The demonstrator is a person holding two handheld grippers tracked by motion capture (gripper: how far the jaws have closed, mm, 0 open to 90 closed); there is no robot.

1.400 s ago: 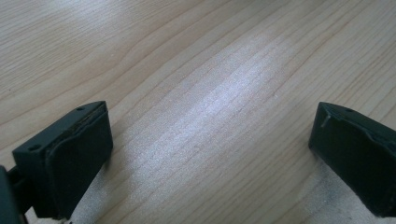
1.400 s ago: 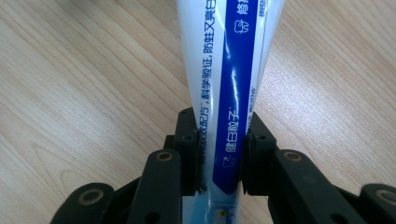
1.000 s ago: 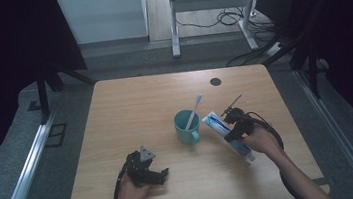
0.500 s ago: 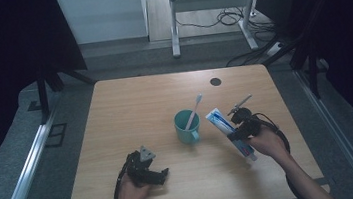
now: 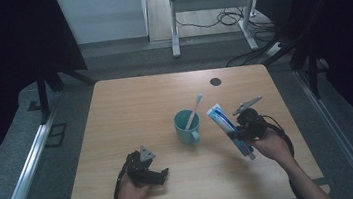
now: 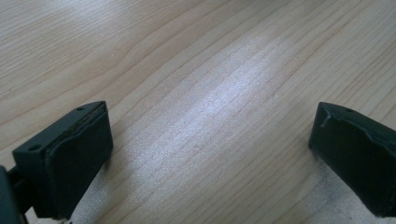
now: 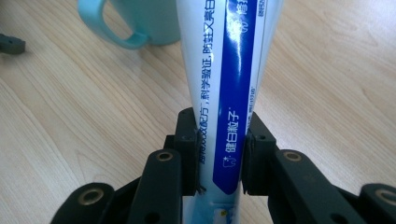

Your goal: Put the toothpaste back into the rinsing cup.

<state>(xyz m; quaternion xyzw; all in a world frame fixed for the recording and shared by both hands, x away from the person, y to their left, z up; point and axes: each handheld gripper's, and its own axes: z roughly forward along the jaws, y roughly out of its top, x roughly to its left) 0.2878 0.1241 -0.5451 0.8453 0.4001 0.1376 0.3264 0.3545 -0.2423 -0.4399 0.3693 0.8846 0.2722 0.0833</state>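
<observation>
Right gripper point(image 5: 239, 133) clamped on toothpaste tube point(image 5: 228, 129), left gripper point(image 5: 159, 174) idle.

We see the right jaws pressing both sides of the blue-and-white tube near its lower end; the tube stands tilted above the wooden table point(image 5: 135, 109), just right of the teal mug point(image 5: 187, 127), which holds a toothbrush point(image 5: 193, 111). In the right gripper view the tube point(image 7: 229, 88) rises in front of the mug handle point(image 7: 105, 28). Left jaws spread wide over bare wood, gripping nothing.
</observation>
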